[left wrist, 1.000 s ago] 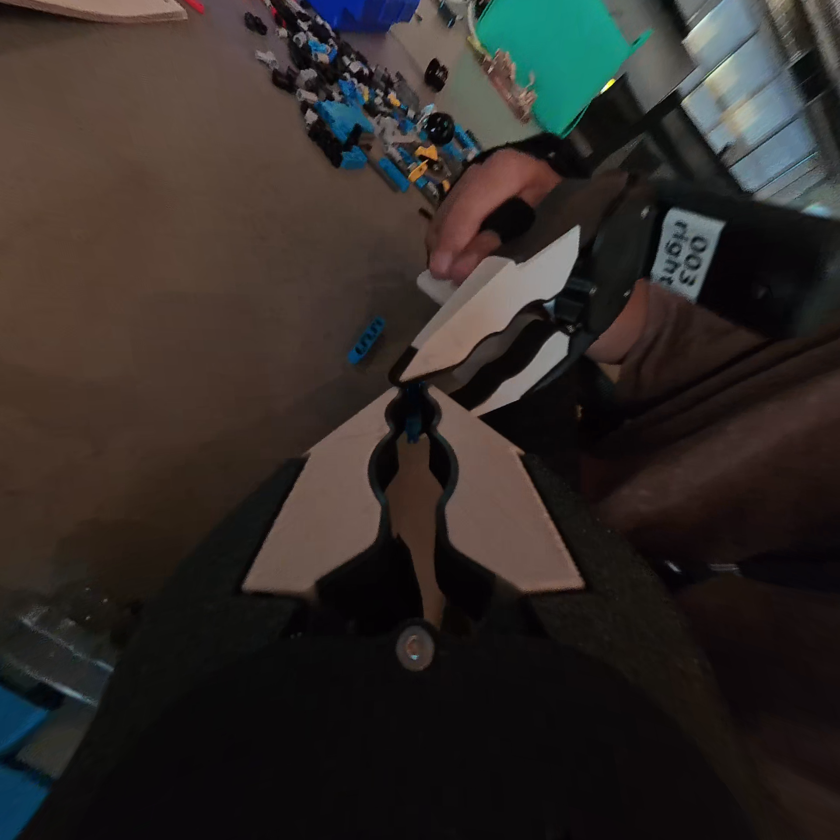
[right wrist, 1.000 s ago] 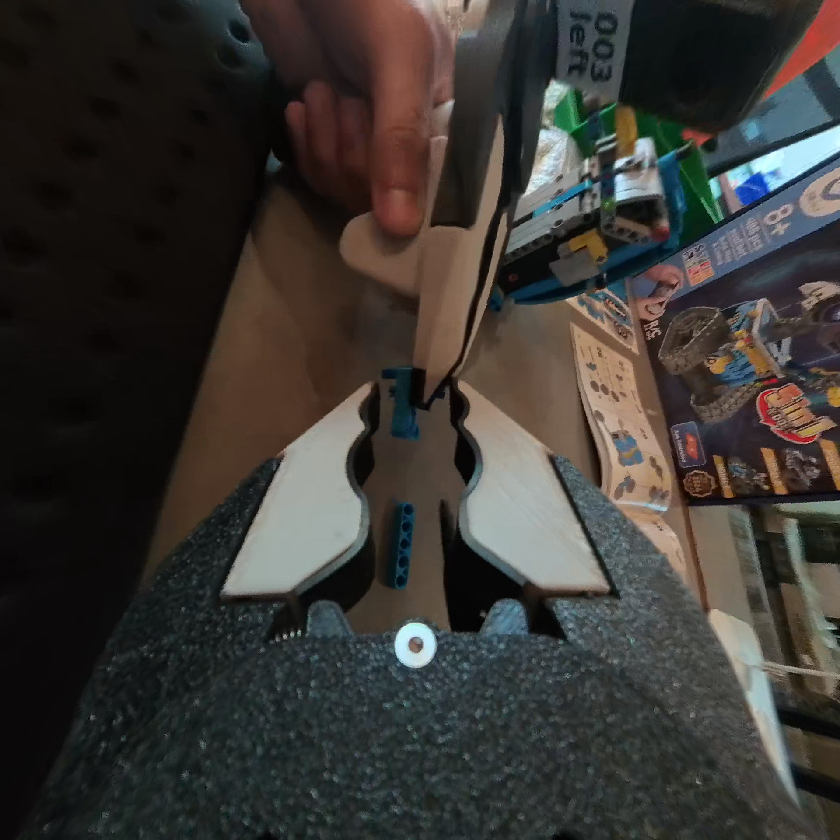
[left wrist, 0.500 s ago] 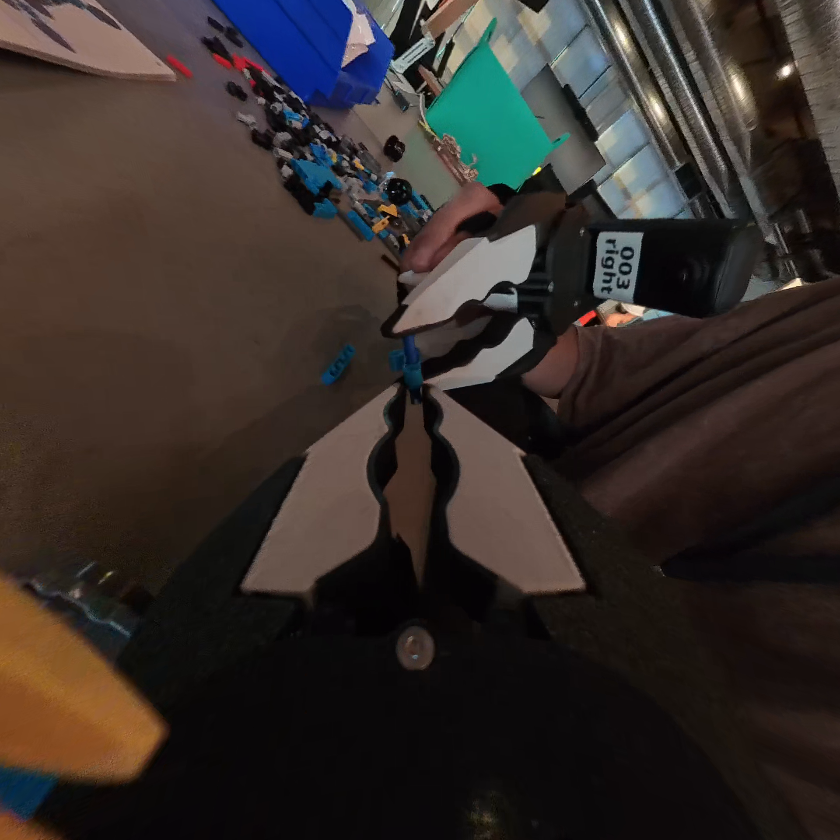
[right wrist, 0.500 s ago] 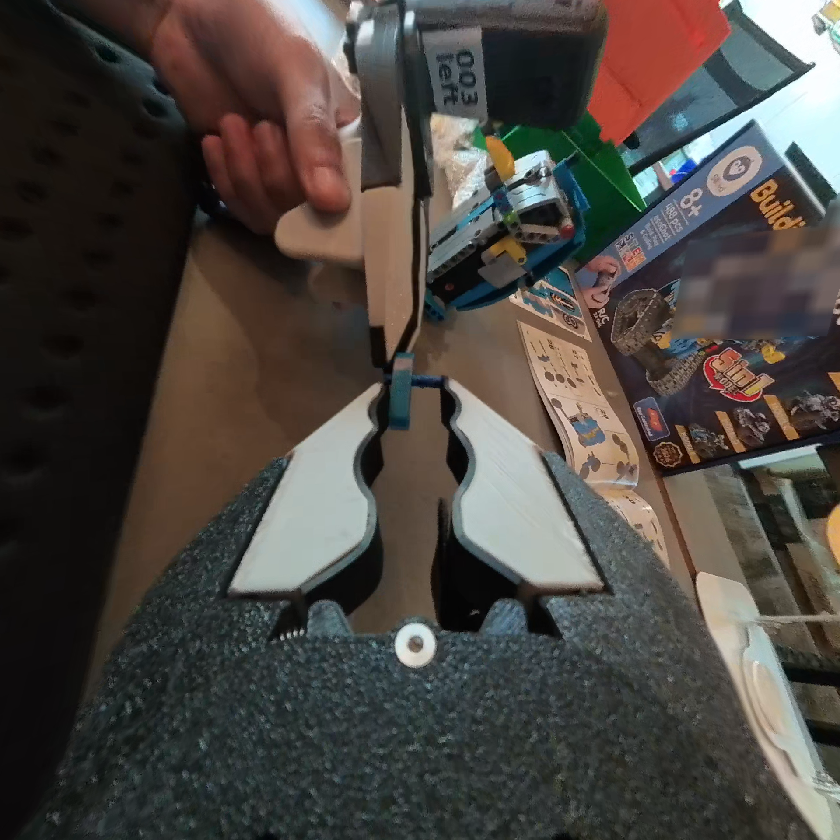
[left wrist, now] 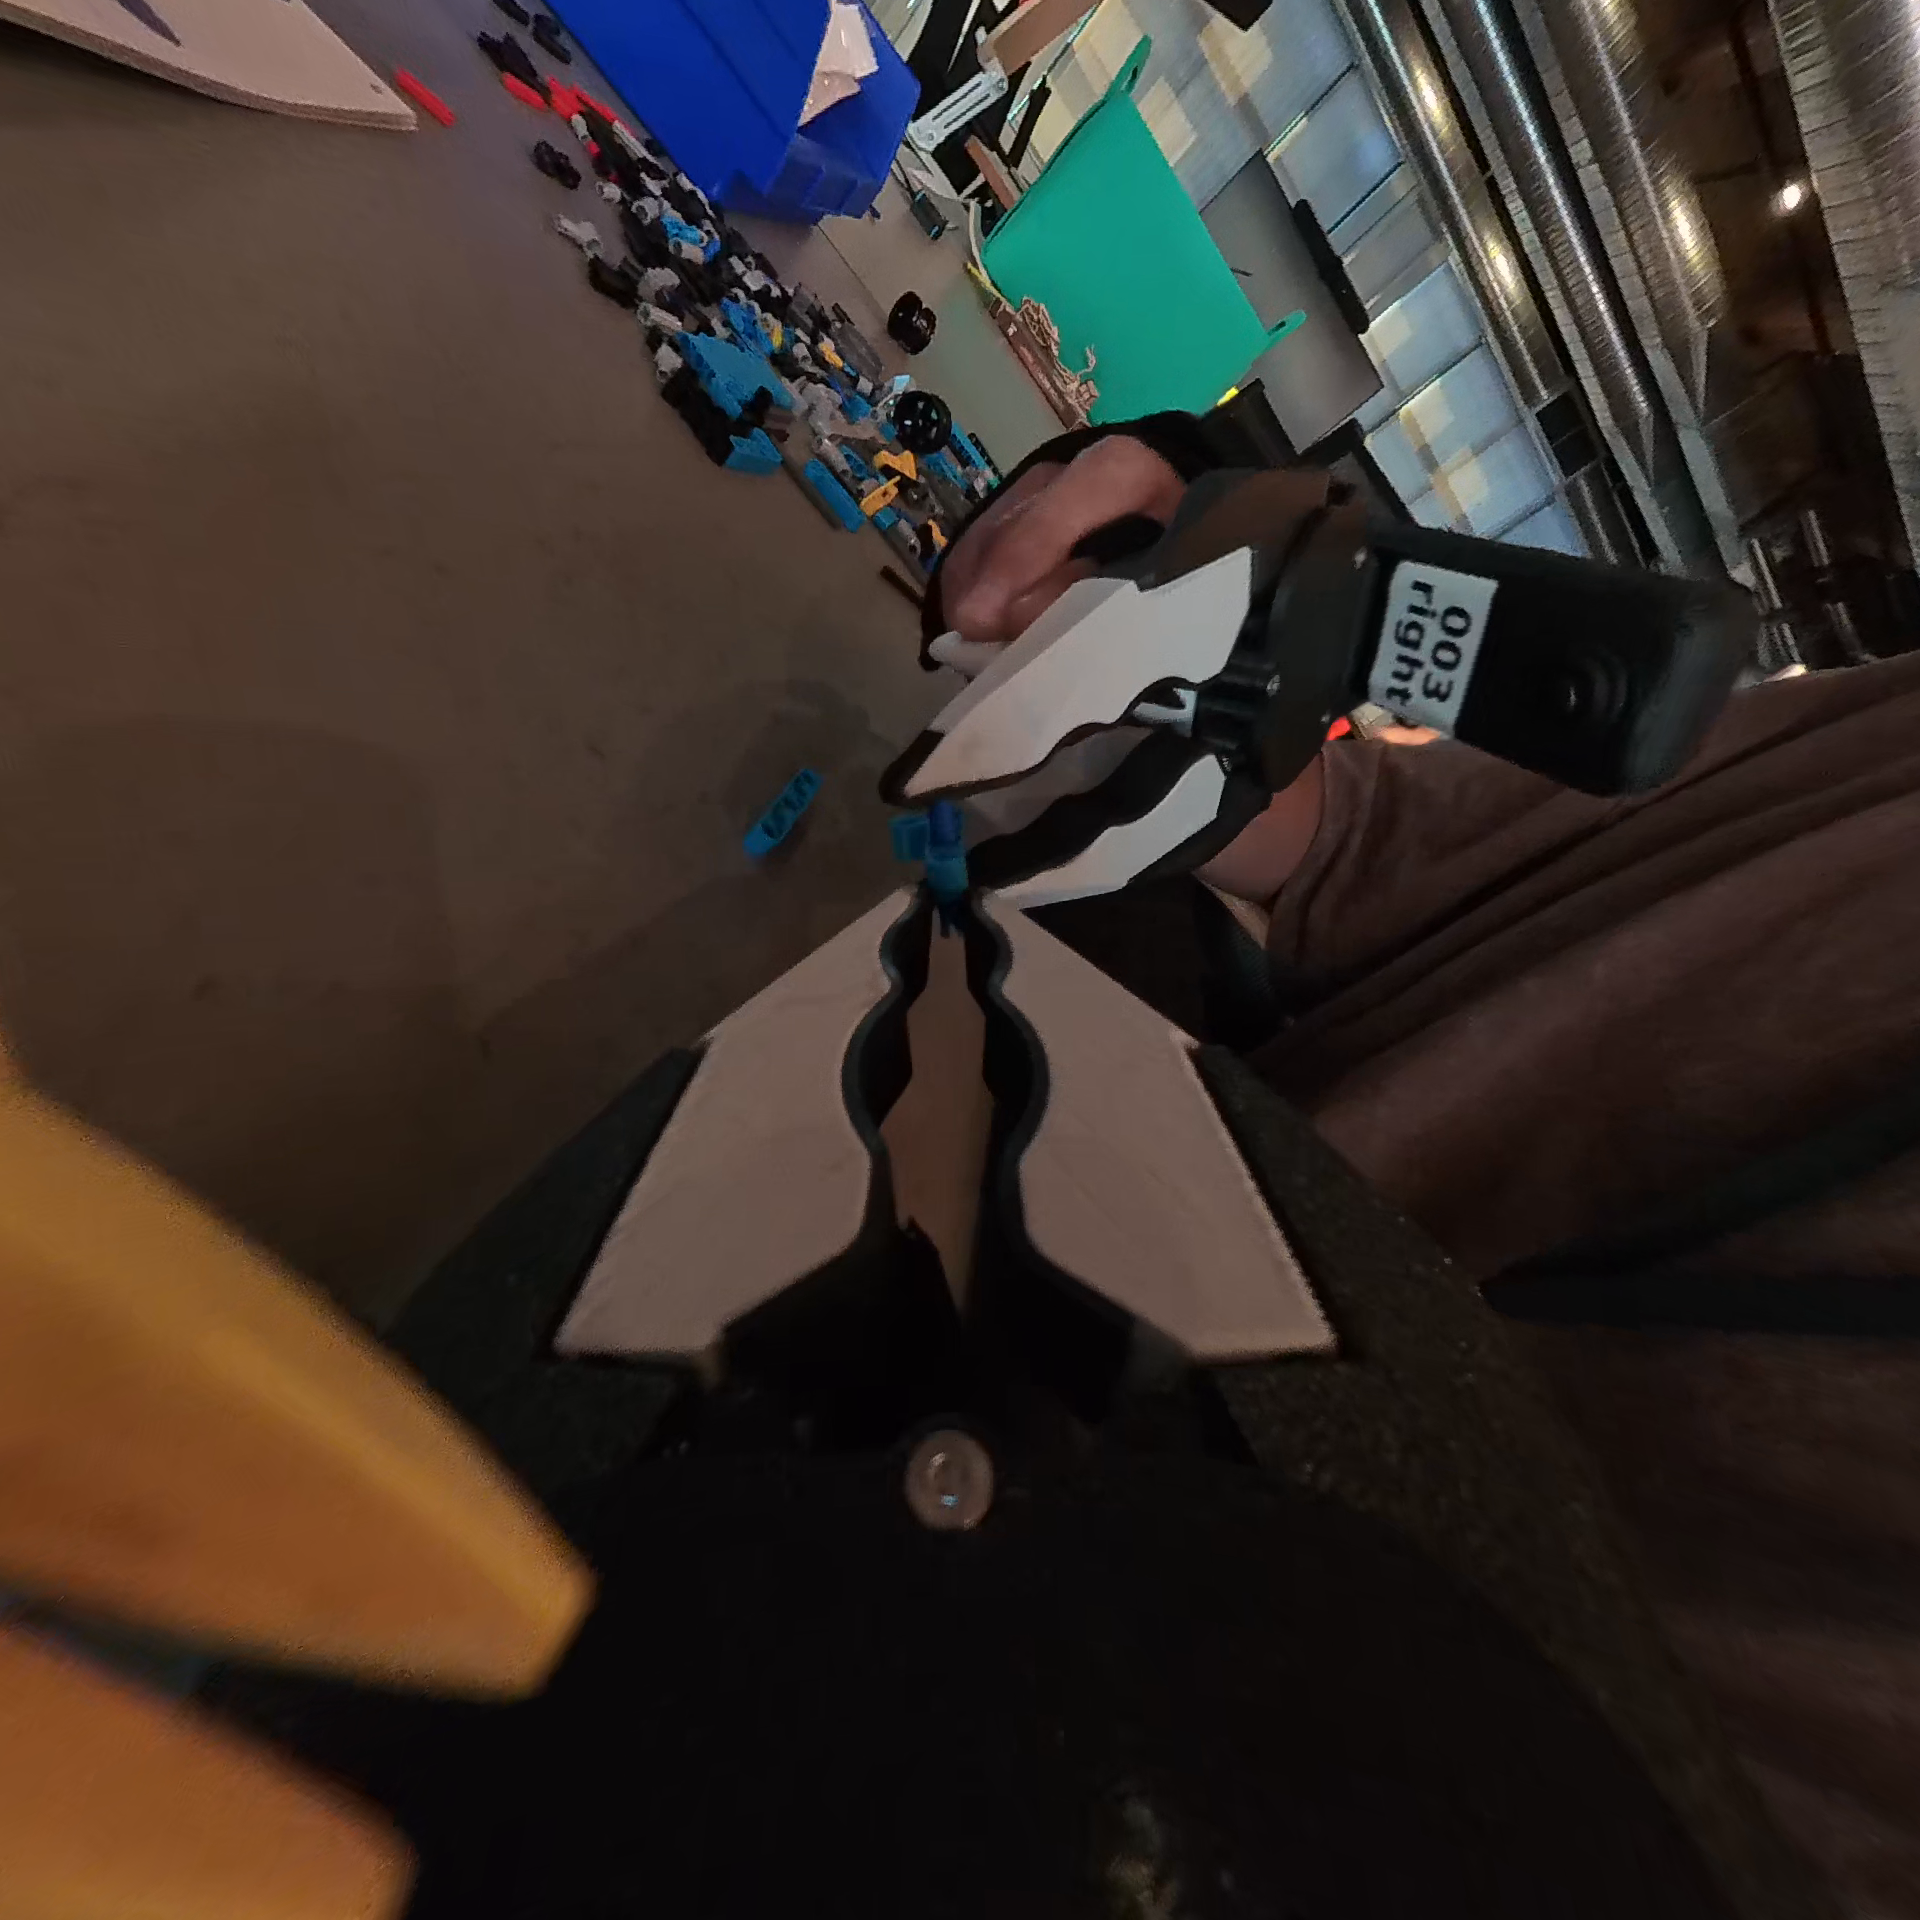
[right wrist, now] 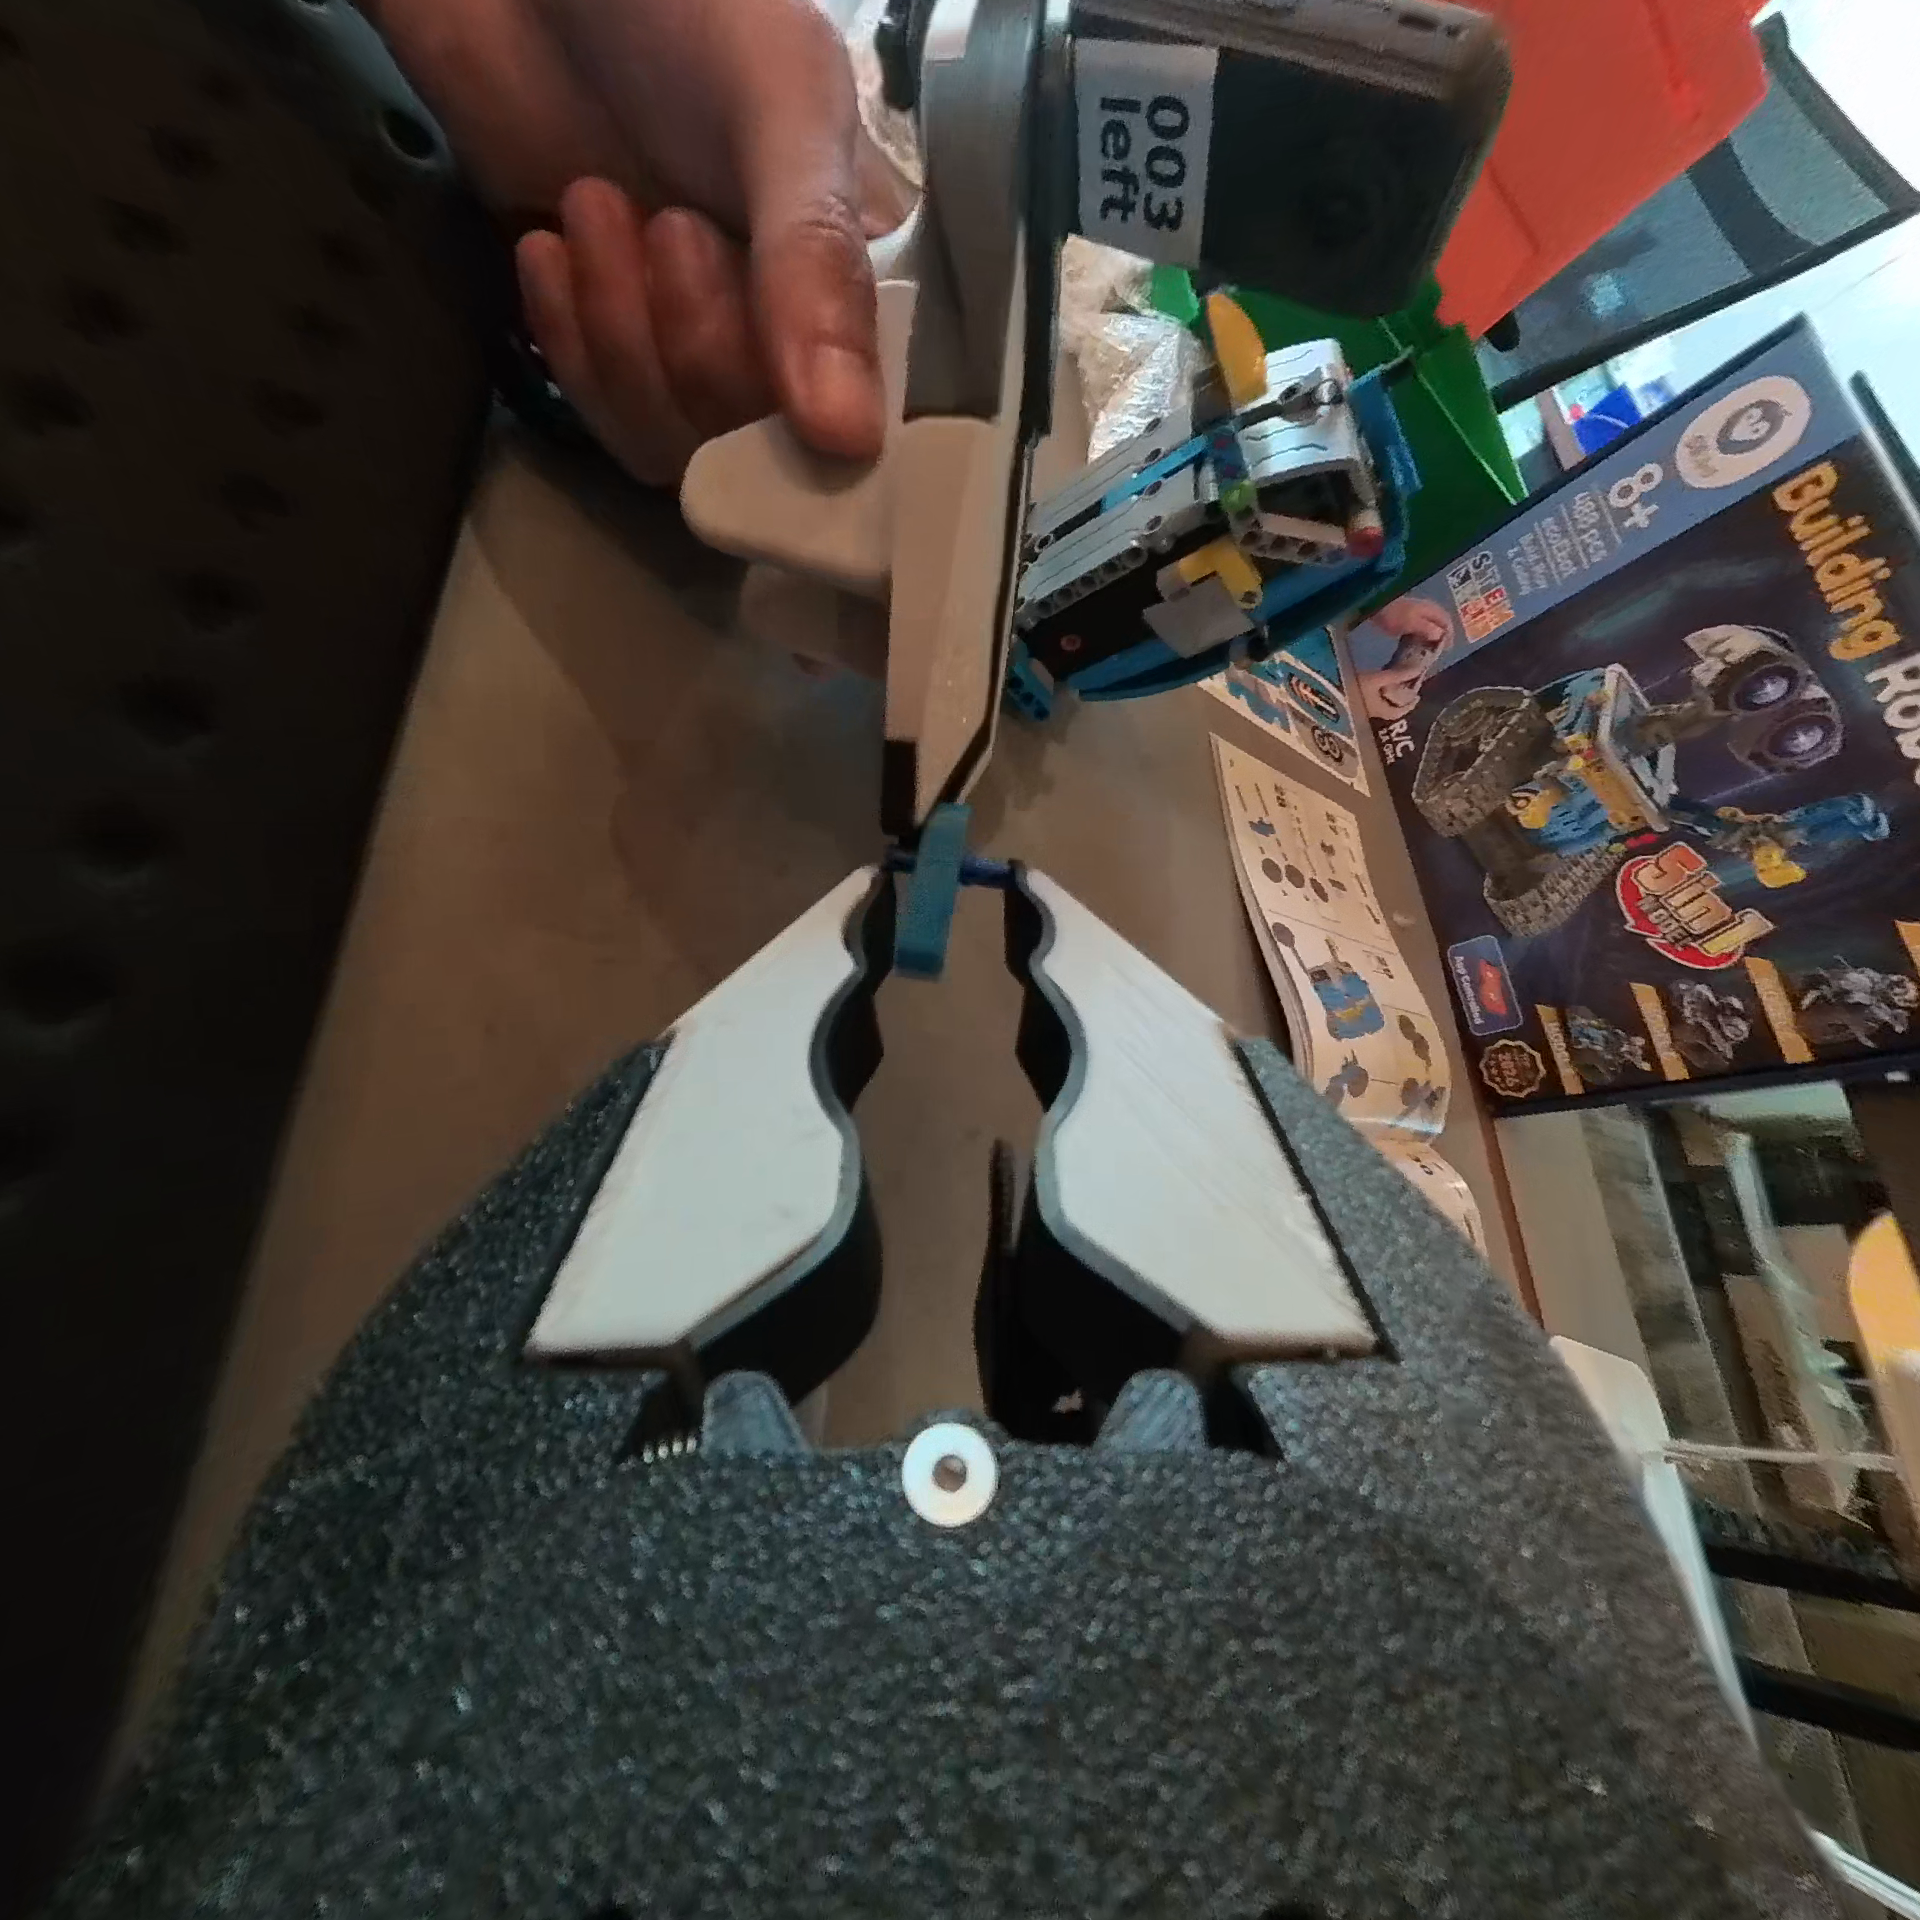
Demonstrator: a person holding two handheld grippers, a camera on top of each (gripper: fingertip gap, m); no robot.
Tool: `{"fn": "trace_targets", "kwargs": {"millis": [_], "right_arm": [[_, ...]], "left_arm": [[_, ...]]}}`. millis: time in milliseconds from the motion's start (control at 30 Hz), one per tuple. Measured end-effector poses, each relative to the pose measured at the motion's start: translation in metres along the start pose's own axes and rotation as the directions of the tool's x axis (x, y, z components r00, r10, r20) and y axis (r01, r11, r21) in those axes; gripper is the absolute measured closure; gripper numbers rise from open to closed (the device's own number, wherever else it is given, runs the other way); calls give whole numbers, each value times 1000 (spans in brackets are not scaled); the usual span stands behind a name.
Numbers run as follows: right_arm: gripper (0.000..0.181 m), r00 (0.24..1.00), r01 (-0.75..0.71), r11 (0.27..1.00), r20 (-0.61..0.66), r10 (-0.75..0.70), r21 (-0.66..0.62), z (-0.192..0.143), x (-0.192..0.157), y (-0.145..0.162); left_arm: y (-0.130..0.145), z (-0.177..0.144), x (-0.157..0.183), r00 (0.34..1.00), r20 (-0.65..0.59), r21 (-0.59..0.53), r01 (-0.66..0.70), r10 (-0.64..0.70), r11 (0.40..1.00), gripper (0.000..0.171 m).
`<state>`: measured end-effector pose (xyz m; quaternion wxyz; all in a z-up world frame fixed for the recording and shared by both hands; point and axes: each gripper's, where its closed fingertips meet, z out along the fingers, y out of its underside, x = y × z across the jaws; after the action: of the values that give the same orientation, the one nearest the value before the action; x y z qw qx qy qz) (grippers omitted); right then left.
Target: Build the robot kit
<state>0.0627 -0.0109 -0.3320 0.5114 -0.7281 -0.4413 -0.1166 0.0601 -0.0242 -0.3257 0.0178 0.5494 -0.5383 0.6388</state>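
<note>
My left gripper (left wrist: pixel 940 902) is shut on a small blue beam piece (left wrist: pixel 943 883) at its fingertips and holds it above the table. In the right wrist view it comes down from above (right wrist: pixel 925 800) with the blue piece (right wrist: pixel 925 914) hanging below its tips. A thin blue pin (right wrist: pixel 987 871) sticks through that piece. My right gripper (right wrist: pixel 943 878) has its jaws narrowed onto the two ends of the pin. In the left wrist view the right gripper (left wrist: pixel 940 821) meets my left fingertips, with a hand on its handle.
A loose blue beam (left wrist: pixel 781 812) lies on the brown table (left wrist: pixel 312 623). A pile of small parts (left wrist: pixel 769 384), a blue bin (left wrist: pixel 727 94) and a green board (left wrist: pixel 1122 281) are farther off. A part-built model (right wrist: pixel 1226 540), a booklet (right wrist: pixel 1320 935) and a toy box (right wrist: pixel 1662 779) lie beyond. The grippers are tip to tip, or close to it.
Both grippers have risen from the table together with the blue piece. The right jaws have narrowed onto the pin. The loose beam no longer shows between the right fingers.
</note>
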Motion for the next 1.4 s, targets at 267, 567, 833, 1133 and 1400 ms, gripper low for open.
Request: {"fn": "trace_targets", "kwargs": {"millis": [267,567,833,1133,1400], "right_arm": [[160,998,-54,998,20,55,-26,3,-2,1],[159,990,-135,988,-46,132,-68,7,7,4],[129,951,-302,952,60,304,-43,7,0,-1],[158,984,-160,980,-103,148,-121,5,12,7],[158,979,-198,971,-73,189,-131,8,5,9]], "left_arm": [[0,-1,-2,1000,22,5,-16,16,1000,169],[-9,-3,-9,998,69,65,-6,2,998,167],[-14,-1,-11,996,89,98,-10,1,995,167],[-14,3,-9,995,95,104,-25,15,994,168],[-12,3,-12,993,115,90,-28,18,996,168]]}}
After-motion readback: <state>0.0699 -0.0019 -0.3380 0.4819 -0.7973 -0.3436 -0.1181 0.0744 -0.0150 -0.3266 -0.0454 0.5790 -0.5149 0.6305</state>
